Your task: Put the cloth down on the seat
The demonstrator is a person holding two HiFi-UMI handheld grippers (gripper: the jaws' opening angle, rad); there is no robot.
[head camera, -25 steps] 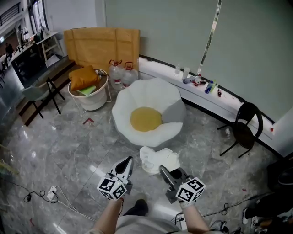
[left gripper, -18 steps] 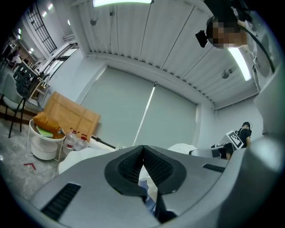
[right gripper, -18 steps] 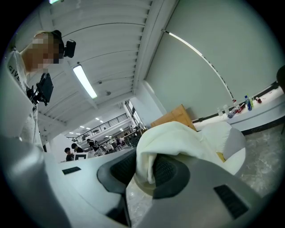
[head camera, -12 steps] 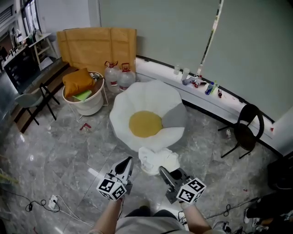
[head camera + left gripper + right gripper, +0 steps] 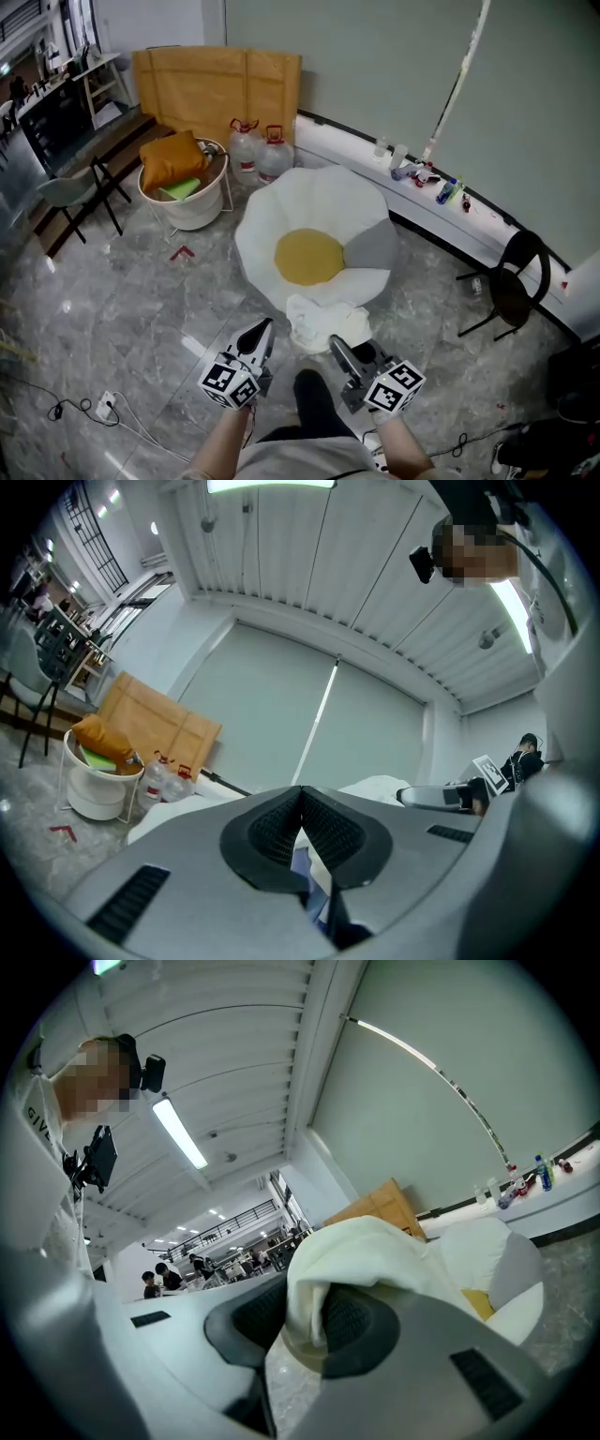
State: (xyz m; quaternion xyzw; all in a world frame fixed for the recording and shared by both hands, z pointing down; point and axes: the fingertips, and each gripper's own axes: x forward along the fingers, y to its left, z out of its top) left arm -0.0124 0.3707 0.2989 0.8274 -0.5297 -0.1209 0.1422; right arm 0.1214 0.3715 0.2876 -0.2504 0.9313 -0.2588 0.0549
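Note:
A white flower-shaped seat with a yellow centre lies on the grey floor ahead in the head view. A crumpled white cloth hangs just in front of the seat's near edge, and my right gripper is shut on it. In the right gripper view the cloth bulges out from between the jaws of the right gripper, with the seat beyond. My left gripper hovers left of the cloth, apart from it. In its own view the left gripper is shut with nothing between the pads.
A white basket with an orange cushion stands left of the seat, two water jugs and flat cardboard behind. A black chair is on the right, a grey chair far left. Cables lie on the floor.
The seat has drawn nearer to the cloth and grippers. A dark leg has come into view between the arms. Both grippers keep their pose, the cloth still held.

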